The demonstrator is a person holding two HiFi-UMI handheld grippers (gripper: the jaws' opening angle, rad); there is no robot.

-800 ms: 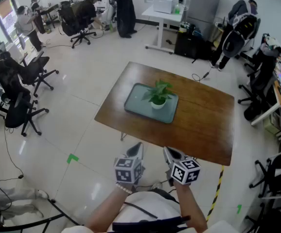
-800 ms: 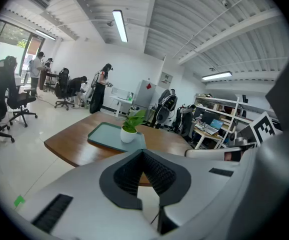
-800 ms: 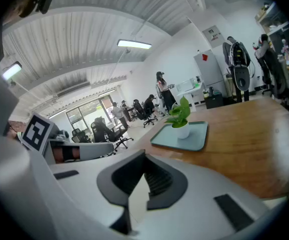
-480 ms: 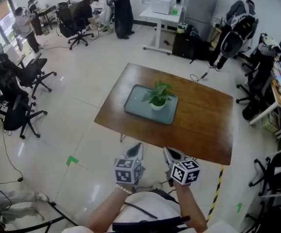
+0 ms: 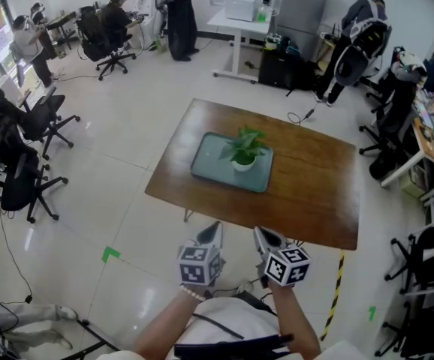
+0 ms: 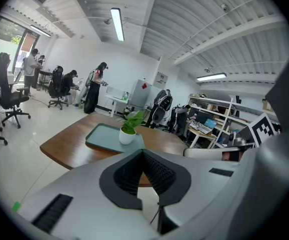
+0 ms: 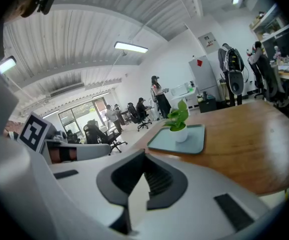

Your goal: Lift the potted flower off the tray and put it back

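A small green plant in a white pot stands upright on a grey-green tray in the middle of a brown wooden table. Both grippers hover side by side short of the table's near edge, well clear of the plant. My left gripper is shut with nothing in it, and so is my right gripper. The left gripper view looks past the closed left gripper to the pot on the tray. Beyond the right gripper, the pot stands on the tray.
Black office chairs stand on the floor at the left. Seated and standing people work at desks at the back, near a white desk. More chairs and desks crowd the right side. Yellow-black tape and a green marker lie on the floor.
The head view has drifted slightly. Both grippers keep the same place before the person, still shut. Plant and tray have not moved on the table.
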